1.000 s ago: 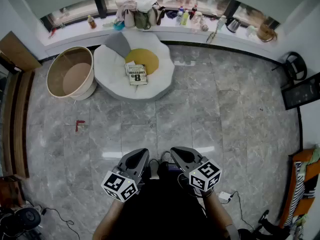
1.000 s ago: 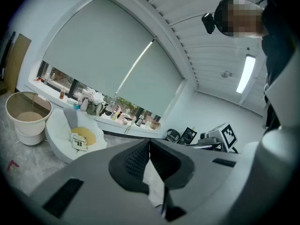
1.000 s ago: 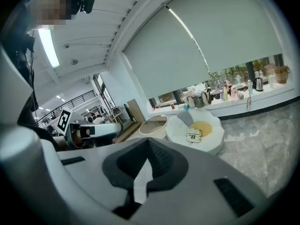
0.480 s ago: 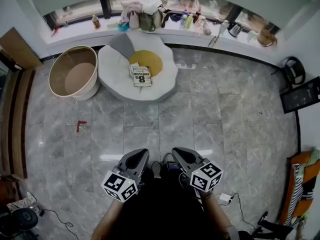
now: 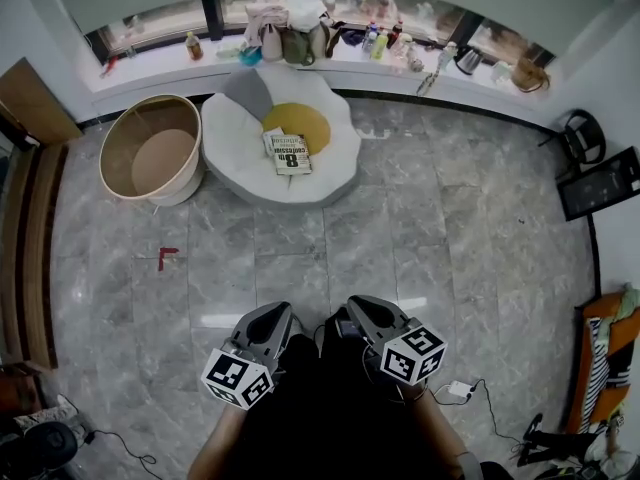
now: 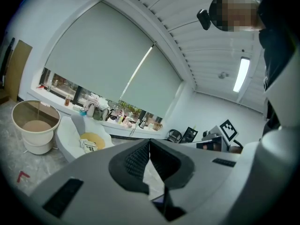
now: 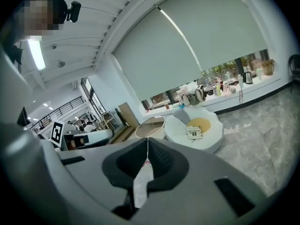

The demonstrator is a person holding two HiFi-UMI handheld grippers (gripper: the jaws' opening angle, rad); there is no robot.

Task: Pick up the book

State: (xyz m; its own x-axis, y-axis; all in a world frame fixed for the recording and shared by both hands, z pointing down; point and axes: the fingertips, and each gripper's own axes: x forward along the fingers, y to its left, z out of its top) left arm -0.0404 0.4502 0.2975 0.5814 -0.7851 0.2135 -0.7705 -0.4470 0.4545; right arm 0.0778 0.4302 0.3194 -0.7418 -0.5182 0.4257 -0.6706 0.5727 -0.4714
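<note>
Head view, looking steeply down onto a grey marble floor [image 5: 400,228]. The book [image 5: 291,154] is lying flat, cover up, on a white floor cushion [image 5: 335,163], at the near edge of a yellow pillow [image 5: 297,121] that is sitting in the cushion's middle. A round beige tub [image 5: 150,148] is standing just beside the cushion on its left. A windowsill [image 5: 150,63] crowded with bottles and bags is running along the wall behind both. A small red mark [image 5: 167,258] is showing on the floor between the tub and the person.

The left gripper [image 5: 277,315] and the right gripper [image 5: 358,308] are hanging side by side at the bottom of the view, close to the person's body. Both are pointing toward the cushion and are well apart from the book. In the left gripper view the fingers are pressing together, clenched on nothing. In the right gripper view the fingers are likewise meeting tip to tip, with nothing between them. The book is showing small in both gripper views, beyond the fingertips.
</note>
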